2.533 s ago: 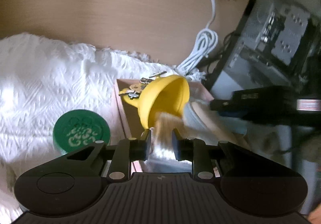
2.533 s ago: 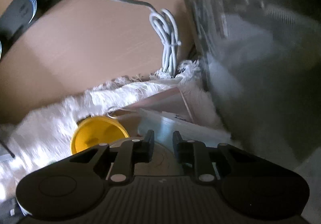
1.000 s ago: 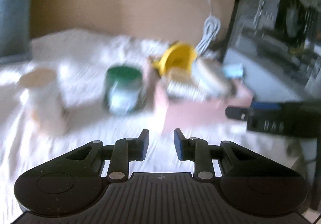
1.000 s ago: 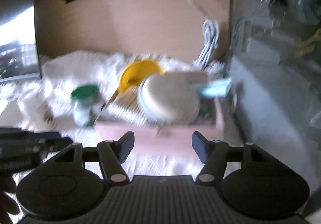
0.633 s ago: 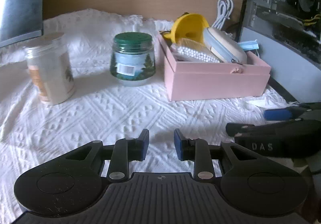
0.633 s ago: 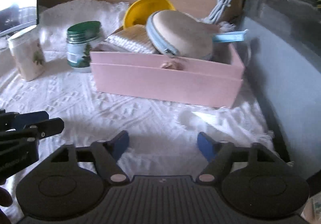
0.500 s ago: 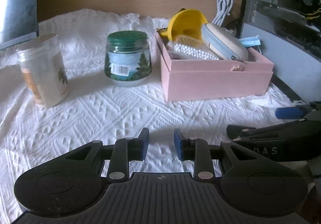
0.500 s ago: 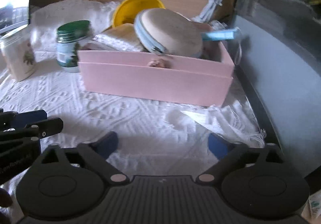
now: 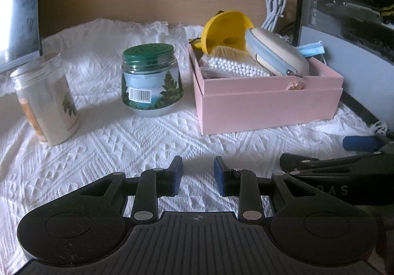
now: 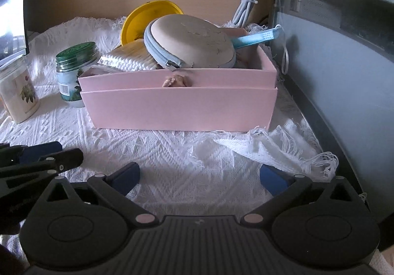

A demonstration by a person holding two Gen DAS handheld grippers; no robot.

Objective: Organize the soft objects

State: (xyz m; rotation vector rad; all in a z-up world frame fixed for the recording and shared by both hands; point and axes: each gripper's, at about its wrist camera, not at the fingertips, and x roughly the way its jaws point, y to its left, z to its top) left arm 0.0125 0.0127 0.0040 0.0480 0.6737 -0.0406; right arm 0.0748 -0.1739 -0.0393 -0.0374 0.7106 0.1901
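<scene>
Left wrist view: we see our left gripper [image 9: 197,174] low over the white cloth [image 9: 123,144], its jaws a narrow gap apart and holding nothing. Our right gripper [image 10: 199,177] also sits low over the cloth, jaws spread wide and empty. Ahead of both stands the pink box [image 10: 179,108], just beside the grey case [image 10: 344,58] on the right. The soft things lie inside it: a round zip pouch [image 10: 194,41] leaning on top, a pack of cotton swabs [image 9: 234,64] under its left side, a blue face mask [image 10: 256,37] poking out at the back right, and a yellow funnel [image 9: 226,28] tilted at the back left. Something small and pinkish [image 10: 176,81] peeks over the front wall; we cannot tell what it is. Left of the box, apart from it, stand a green-lidded jar [image 9: 151,80] and a tall clear jar [image 9: 46,100], both upright on the cloth. We judge the job nearly or fully done: nothing soft is loose on the cloth, and both tools are clear of the box. What may remain is settling the pouch, which rides high above the rim, or tucking in the mask.
</scene>
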